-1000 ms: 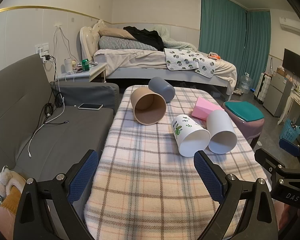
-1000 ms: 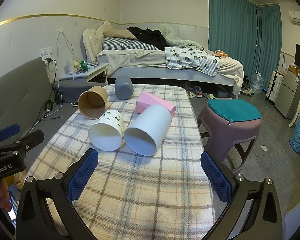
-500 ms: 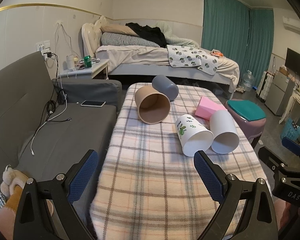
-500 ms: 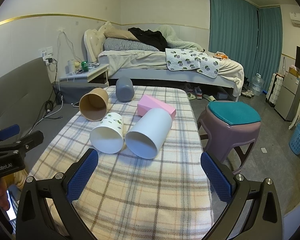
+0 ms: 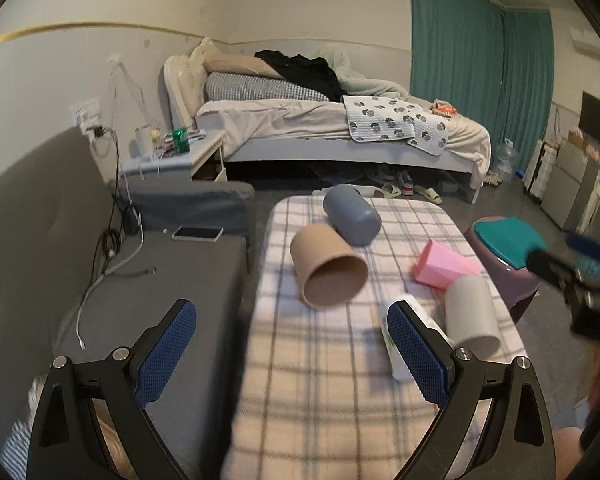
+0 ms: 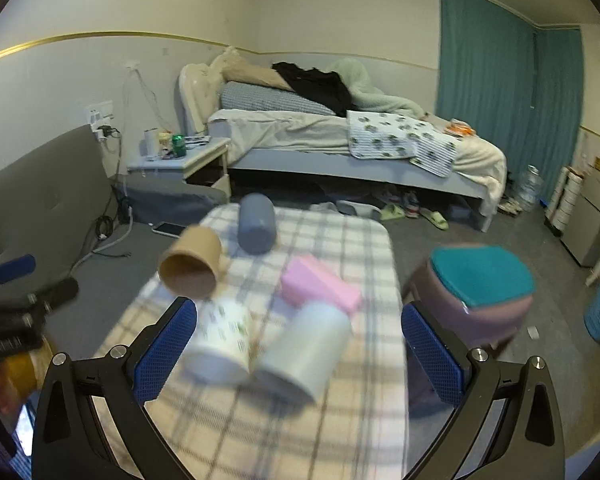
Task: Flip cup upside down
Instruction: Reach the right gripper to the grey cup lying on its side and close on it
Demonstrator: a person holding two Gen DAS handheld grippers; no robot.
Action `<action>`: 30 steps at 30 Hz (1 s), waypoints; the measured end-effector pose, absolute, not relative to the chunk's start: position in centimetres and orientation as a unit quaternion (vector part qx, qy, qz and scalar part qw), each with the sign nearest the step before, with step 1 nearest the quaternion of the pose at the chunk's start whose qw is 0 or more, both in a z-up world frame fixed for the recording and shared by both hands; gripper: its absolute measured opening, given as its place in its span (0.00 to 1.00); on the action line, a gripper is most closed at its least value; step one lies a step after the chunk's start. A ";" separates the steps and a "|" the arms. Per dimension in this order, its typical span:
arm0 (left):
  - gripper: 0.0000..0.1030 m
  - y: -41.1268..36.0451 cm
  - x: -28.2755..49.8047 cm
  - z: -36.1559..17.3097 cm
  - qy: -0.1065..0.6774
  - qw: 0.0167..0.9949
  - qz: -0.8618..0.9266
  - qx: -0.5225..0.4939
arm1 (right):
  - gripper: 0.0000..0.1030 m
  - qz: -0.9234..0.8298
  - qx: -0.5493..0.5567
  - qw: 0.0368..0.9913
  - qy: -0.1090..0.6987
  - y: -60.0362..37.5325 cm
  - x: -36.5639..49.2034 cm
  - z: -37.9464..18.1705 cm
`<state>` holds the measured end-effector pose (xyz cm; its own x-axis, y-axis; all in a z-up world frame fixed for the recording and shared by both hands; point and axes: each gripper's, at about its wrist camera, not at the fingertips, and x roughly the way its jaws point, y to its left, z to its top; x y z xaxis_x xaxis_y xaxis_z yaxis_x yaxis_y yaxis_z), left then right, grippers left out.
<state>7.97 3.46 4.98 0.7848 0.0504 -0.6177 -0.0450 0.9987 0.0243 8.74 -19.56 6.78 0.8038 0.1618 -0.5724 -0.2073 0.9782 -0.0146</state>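
Note:
Several cups lie on their sides on a plaid-covered table (image 5: 324, 392): a brown cup (image 5: 328, 270), a grey cup (image 5: 352, 214), a pink cup (image 5: 446, 266), a plain white cup (image 5: 470, 314) and a white cup with green print (image 5: 396, 340), partly hidden behind my left gripper's right finger. My left gripper (image 5: 290, 350) is open and empty above the table's near left part. My right gripper (image 6: 298, 354) is open and empty, with the printed cup (image 6: 222, 342) and plain white cup (image 6: 304, 354) between its fingers in view. The brown cup (image 6: 192, 266), grey cup (image 6: 256, 224) and pink cup (image 6: 320, 286) lie beyond.
A grey sofa (image 5: 100, 280) with a phone (image 5: 198, 233) and cables runs along the table's left side. A purple stool with a teal seat (image 6: 480, 288) stands right of the table. A bed (image 5: 340, 128) and a nightstand (image 5: 172, 156) are behind.
Both grippers have moved forward and lower toward the cups, and the views now blur. The cups have not moved. Both grippers stay open.

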 end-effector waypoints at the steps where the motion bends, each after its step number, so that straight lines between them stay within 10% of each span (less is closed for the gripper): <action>1: 0.96 3.4 8.8 5.1 0.328 0.944 0.024 0.013 | 1.00 0.106 -0.040 0.946 0.304 -19.1 10.2 7.3; 26: 0.96 9.4 24.3 -0.4 0.384 0.921 0.047 -0.041 | 0.98 0.156 -0.079 0.842 0.511 -6.8 41.2 -6.1; 30: 0.96 9.1 24.5 -0.7 0.390 0.919 0.046 -0.029 | 0.72 0.151 -0.089 0.825 0.537 -6.2 42.2 -7.5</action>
<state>24.48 9.06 -0.72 0.6917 0.0620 -0.7195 -0.1078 0.9940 -0.0180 42.24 -6.18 -7.46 0.3779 0.1538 -0.9130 -0.3442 0.9388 0.0156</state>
